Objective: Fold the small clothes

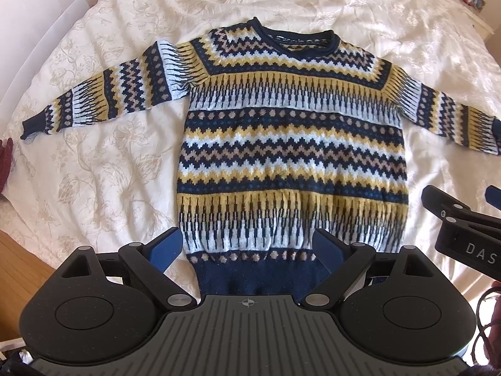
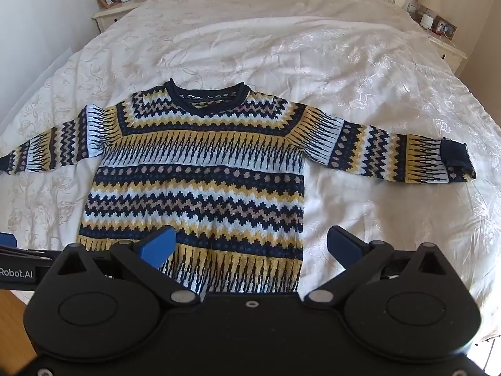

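A small knitted sweater (image 1: 291, 144) (image 2: 197, 185) with navy, yellow and pale blue zigzag bands lies flat, face up, on a white bedspread (image 1: 109, 163) (image 2: 360, 72). Both sleeves are spread out sideways and the collar points away from me. My left gripper (image 1: 247, 247) hovers open over the navy hem, its blue fingertips (image 1: 167, 247) apart and empty. My right gripper (image 2: 250, 246) is open too, above the lower right part of the sweater body, holding nothing. The right gripper's body (image 1: 463, 225) shows at the left wrist view's right edge.
Bedside tables stand at the head of the bed: one with a clock and a photo frame (image 2: 119, 3), one with a lamp (image 2: 438, 22). Wooden floor (image 1: 22, 269) shows at the near left corner. A dark red cloth (image 1: 4, 163) lies at the left edge.
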`<state>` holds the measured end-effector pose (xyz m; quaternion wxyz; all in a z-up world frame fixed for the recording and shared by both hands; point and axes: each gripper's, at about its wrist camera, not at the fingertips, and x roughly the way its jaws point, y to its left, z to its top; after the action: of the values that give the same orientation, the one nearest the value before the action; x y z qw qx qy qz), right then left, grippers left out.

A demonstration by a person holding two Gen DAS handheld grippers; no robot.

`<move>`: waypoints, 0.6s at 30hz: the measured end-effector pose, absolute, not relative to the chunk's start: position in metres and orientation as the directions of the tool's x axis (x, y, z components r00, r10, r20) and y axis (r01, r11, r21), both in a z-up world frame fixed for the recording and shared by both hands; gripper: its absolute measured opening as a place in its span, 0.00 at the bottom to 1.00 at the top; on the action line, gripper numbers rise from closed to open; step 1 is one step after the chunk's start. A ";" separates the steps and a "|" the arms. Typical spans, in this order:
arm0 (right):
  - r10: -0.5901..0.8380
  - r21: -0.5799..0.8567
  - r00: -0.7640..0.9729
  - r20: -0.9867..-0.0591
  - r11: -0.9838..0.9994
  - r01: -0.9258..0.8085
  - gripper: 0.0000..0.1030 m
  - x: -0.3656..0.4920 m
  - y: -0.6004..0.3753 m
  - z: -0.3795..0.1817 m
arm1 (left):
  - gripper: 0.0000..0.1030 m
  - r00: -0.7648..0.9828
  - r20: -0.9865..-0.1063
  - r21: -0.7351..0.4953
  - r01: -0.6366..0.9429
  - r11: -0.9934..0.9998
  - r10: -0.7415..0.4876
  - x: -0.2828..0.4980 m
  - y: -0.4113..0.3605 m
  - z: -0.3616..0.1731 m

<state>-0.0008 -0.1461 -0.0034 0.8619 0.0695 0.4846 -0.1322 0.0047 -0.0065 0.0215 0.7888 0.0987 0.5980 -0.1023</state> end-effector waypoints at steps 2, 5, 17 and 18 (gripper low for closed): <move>-0.168 -0.010 0.500 -0.849 0.953 0.303 0.99 -0.002 -0.147 0.000 | 0.88 0.262 -0.964 0.025 0.280 0.960 -0.051 0.005 -0.009 0.022; -0.177 -0.009 0.511 -0.841 0.950 0.314 0.99 -0.003 -0.150 0.006 | 0.88 0.267 -0.961 0.018 0.294 0.956 -0.064 0.004 -0.012 0.027; -0.217 -0.027 0.545 -0.810 0.942 0.336 0.99 -0.009 -0.152 0.024 | 0.88 0.299 -0.948 -0.005 0.328 0.945 -0.109 -0.003 -0.017 0.047; -0.219 -0.028 0.546 -0.809 0.941 0.336 0.99 -0.010 -0.151 0.024 | 0.88 0.303 -0.946 -0.007 0.330 0.944 -0.113 -0.004 -0.018 0.049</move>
<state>-0.0096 -0.1508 0.0244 0.8768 0.0653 0.4494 -0.1583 -0.0042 -0.0176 0.0491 0.8015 0.0946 0.5741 -0.1383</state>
